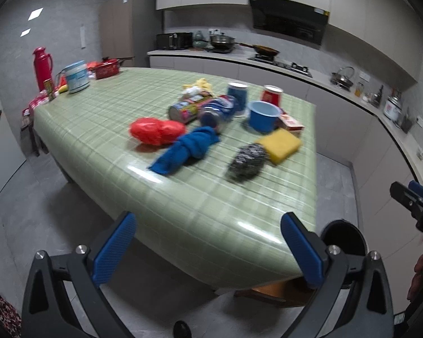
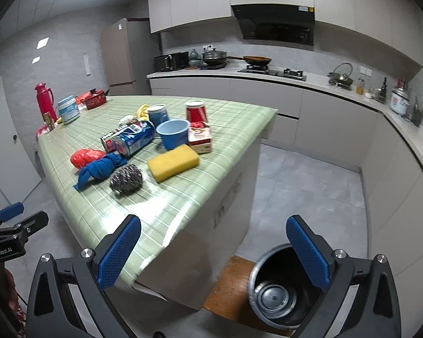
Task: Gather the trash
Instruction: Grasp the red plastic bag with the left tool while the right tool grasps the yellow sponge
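Observation:
On the green checked table (image 1: 183, 202) (image 2: 166, 202) lie a red plastic bag (image 1: 155, 131) (image 2: 84, 157), a knotted blue cloth (image 1: 189, 149) (image 2: 101, 169), a steel scourer (image 1: 246, 162) (image 2: 126, 179), a yellow sponge (image 1: 280, 143) (image 2: 173, 162), a blue can (image 1: 217, 111) (image 2: 134, 139), a second can (image 1: 187, 108), a blue bowl (image 1: 262, 115) (image 2: 173, 132), two cups and a small carton (image 2: 200, 139). A dark metal bin (image 2: 276, 287) (image 1: 344, 236) stands on the floor by the table's corner. My left gripper (image 1: 208, 249) and right gripper (image 2: 214, 250) are open and empty, short of the table.
A red flask (image 1: 42, 67), white tub (image 1: 76, 76) and red pot (image 1: 107, 67) stand at the table's far end. Kitchen counters with cookware (image 2: 256, 62) line the back and right walls. A wooden board (image 2: 228, 284) lies under the bin. Grey tiled floor surrounds the table.

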{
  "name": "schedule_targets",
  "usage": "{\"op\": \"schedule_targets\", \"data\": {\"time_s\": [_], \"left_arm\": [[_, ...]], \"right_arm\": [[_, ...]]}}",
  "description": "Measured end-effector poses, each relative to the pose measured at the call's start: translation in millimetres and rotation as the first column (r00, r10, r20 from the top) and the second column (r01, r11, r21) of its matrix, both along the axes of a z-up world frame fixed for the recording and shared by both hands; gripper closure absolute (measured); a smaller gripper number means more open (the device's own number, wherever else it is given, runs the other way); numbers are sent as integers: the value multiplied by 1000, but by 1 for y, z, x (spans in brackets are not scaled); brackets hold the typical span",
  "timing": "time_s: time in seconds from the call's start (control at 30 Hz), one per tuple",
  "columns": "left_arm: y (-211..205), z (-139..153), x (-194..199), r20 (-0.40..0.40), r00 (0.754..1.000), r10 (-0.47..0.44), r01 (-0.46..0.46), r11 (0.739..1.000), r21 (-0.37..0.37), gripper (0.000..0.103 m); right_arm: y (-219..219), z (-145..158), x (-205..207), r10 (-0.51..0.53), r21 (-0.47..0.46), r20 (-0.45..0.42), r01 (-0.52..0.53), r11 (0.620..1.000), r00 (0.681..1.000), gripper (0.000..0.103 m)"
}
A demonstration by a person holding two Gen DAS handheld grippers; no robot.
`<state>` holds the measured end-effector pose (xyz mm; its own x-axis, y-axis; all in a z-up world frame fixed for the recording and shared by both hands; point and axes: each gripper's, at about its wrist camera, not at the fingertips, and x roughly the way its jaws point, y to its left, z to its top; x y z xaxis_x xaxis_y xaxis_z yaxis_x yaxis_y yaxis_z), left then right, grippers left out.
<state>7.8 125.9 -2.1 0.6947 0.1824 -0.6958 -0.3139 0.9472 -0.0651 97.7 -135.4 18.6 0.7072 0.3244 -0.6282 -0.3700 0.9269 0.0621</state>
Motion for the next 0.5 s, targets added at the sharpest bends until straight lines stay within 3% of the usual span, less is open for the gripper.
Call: {"op": "schedule_targets", "data": {"time_s": [0.33, 0.5], "left_arm": [[67, -15, 31, 4, 999, -38, 38, 999, -23, 12], [100, -23, 55, -4, 997, -74, 74, 996, -41, 13]], "right_arm": [[72, -13, 34, -24, -2, -36, 23, 1000, 999, 5], [106, -22, 59, -68, -1, -64, 68, 998, 996, 7]]}}
